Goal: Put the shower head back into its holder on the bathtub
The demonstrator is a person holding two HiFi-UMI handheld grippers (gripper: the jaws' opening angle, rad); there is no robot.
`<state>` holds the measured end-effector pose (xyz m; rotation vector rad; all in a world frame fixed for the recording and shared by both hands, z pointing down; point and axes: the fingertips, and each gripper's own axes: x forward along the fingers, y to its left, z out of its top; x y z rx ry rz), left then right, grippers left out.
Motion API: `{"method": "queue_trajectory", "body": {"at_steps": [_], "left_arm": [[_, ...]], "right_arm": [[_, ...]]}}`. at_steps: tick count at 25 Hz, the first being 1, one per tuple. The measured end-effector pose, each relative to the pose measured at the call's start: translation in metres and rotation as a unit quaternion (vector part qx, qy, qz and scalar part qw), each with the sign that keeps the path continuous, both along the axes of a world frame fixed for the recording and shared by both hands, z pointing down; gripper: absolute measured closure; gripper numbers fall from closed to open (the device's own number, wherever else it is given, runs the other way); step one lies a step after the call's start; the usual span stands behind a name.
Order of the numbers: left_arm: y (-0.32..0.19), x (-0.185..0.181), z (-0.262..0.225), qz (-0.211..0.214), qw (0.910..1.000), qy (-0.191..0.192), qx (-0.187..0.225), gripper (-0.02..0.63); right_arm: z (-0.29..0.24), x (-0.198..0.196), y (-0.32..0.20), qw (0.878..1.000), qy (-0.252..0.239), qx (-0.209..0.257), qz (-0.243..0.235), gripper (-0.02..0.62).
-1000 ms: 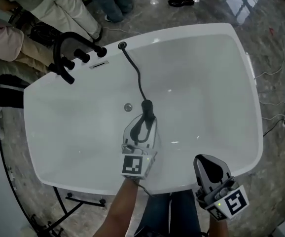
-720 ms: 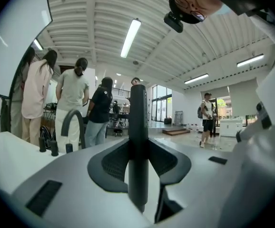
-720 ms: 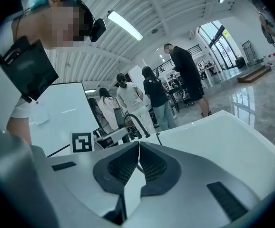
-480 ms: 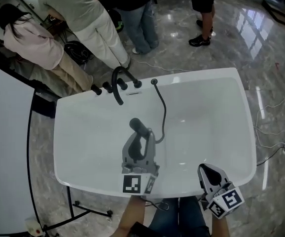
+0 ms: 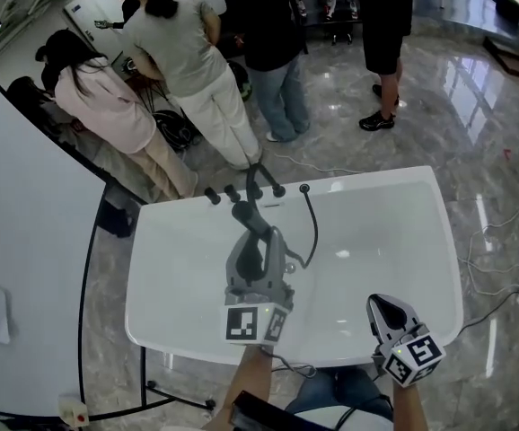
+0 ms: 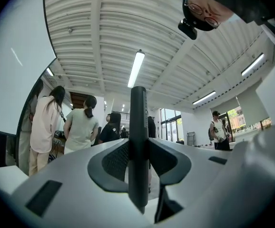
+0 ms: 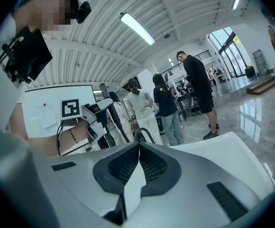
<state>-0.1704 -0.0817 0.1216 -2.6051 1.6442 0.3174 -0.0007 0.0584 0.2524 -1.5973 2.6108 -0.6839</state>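
Shower head (image 5: 251, 224) is up in the air over the white bathtub (image 5: 385, 232), clamped in the left claw (image 5: 259, 245). It's a slim dark stick. In the left gripper view both pads are pressed against its sides, and it stands straight up through the middle of the frame, its top end rising above the pads. From the head view its long axis runs away from the person, tip leaning a touch left, aimed at the far end of the tub. Down at the near right, the right claw (image 5: 385, 305) hangs just off the tub's near rim. Its own view shows the two pads meeting with nothing between them, so it's closed and empty.

Further out, the dark hose (image 5: 314, 232) loops off the claw's right side and climbs to the far rim, ending at a small round fitting there. Whether that fitting is the holder, I can't tell. Just left of it on the same rim sits the black faucet (image 5: 256, 187) with knobs to either side, and the shower head's tip sits close in front of it in this view.

Beyond the tub, several people (image 5: 188, 70) stand on the glossy marble floor (image 5: 475, 124), backs mostly turned. A white panel (image 5: 26, 241) fills the left.
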Motion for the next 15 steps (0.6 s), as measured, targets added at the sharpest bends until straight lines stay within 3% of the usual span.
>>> {"method": "queue_trajectory", "body": {"at_steps": [5,15], "left_arm": [[-0.004,-0.008,-0.058,-0.007,0.9989,0.020,0.041,0.483],[-0.007,-0.003,-0.136,0.021,0.9962,0.012,0.084,0.483]], "right_arm": [[-0.027,0.002,-0.004,1.000,0.012,0.021,0.004,0.588],[-0.057,0.013,-0.008,0.998,0.014,0.050,0.020,0.588]]}}
